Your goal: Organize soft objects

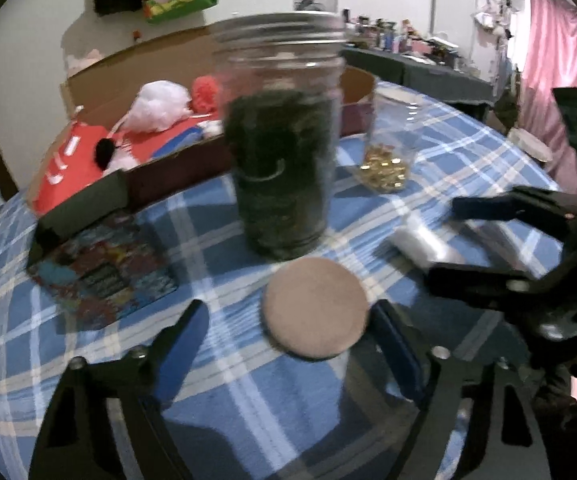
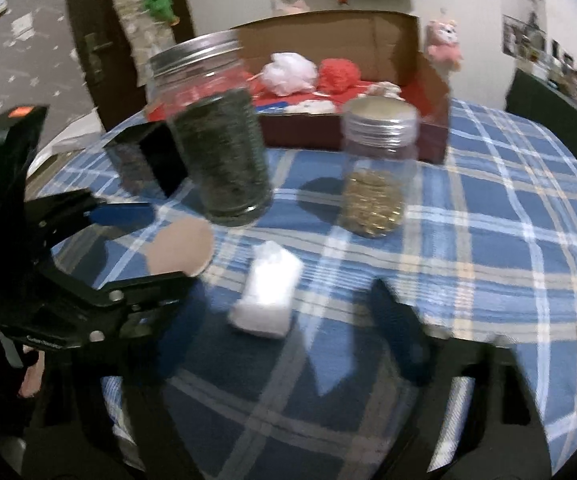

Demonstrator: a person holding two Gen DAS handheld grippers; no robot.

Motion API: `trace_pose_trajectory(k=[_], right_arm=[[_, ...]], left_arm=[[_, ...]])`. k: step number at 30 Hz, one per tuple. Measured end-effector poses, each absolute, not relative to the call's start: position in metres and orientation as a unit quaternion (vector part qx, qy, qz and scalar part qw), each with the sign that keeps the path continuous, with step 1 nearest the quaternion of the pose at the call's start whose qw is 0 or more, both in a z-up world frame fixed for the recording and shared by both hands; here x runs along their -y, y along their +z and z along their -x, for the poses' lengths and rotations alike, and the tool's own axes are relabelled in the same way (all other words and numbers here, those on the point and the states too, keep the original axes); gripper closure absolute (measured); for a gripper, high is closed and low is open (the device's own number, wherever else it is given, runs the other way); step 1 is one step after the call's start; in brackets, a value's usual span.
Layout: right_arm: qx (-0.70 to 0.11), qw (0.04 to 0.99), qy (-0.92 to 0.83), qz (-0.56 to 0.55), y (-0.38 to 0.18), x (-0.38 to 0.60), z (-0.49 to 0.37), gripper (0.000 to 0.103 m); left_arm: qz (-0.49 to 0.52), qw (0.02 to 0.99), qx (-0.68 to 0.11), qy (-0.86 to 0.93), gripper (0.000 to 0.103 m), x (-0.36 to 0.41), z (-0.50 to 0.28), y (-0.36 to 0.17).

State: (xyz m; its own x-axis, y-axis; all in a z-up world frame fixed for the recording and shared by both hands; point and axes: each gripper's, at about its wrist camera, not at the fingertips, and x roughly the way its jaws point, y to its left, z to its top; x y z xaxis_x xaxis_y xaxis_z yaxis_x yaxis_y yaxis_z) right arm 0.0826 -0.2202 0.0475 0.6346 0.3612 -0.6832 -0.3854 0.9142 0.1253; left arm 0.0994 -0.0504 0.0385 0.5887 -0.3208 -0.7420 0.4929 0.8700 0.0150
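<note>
L gripper (image 1: 288,344) apart round flat tan disc (image 1: 315,307); R gripper (image 2: 284,328) apart by soft white pack (image 2: 266,294), maybe touching

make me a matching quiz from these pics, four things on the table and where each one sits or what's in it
Things:
1. round pad
2. white packet
3. tall jar
4. small jar

Descriptions:
A. holds gold pieces at the bottom
B. packed with dark green material
C. lies flat between the left gripper's fingers
D. lies between the right gripper's fingers

Pairs: 1-C, 2-D, 3-B, 4-A
</note>
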Motion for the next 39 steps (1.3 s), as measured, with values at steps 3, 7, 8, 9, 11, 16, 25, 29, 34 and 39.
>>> trace_pose_trajectory(k=[3, 7, 8, 9, 11, 16, 25, 29, 34, 39], right_arm=[[-0.386, 0.897, 0.214, 0.019, 0.042, 0.216, -0.087, 0.071], [-0.374, 0.903, 0.211, 0.016, 0.048, 0.216, -0.081, 0.087], [-0.367, 0.906, 0.207, 0.017, 0.051, 0.216, -0.08, 0.087], [-0.361, 0.91, 0.205, 0.019, 0.055, 0.216, -0.078, 0.087], [-0.353, 0.913, 0.206, 0.017, 0.062, 0.216, -0.075, 0.087], [-0.344, 0.916, 0.205, 0.011, 0.072, 0.218, -0.072, 0.087], [-0.321, 0.927, 0.192, 0.015, 0.095, 0.222, -0.07, 0.087], [-0.311, 0.931, 0.188, 0.018, 0.105, 0.225, -0.071, 0.087], [-0.302, 0.935, 0.184, 0.013, 0.116, 0.23, -0.079, 0.087], [-0.293, 0.938, 0.183, 0.014, 0.124, 0.233, -0.087, 0.087]], left_arm=[[-0.104, 0.879, -0.391, -0.251, 0.05, 0.055, -0.101, 0.038], [-0.098, 0.88, -0.39, -0.254, 0.063, 0.055, -0.099, 0.041], [-0.095, 0.878, -0.392, -0.257, 0.066, 0.055, -0.098, 0.043], [-0.093, 0.88, -0.389, -0.258, 0.066, 0.054, -0.095, 0.045], [-0.093, 0.883, -0.382, -0.255, 0.067, 0.052, -0.091, 0.051], [-0.08, 0.888, -0.374, -0.255, 0.067, 0.042, -0.086, 0.063], [-0.067, 0.905, -0.346, -0.238, 0.067, 0.02, -0.082, 0.093], [-0.065, 0.912, -0.334, -0.23, 0.067, 0.012, -0.084, 0.106], [-0.064, 0.918, -0.329, -0.213, 0.067, 0.001, -0.09, 0.115], [-0.061, 0.922, -0.325, -0.202, 0.067, -0.007, -0.097, 0.123]])
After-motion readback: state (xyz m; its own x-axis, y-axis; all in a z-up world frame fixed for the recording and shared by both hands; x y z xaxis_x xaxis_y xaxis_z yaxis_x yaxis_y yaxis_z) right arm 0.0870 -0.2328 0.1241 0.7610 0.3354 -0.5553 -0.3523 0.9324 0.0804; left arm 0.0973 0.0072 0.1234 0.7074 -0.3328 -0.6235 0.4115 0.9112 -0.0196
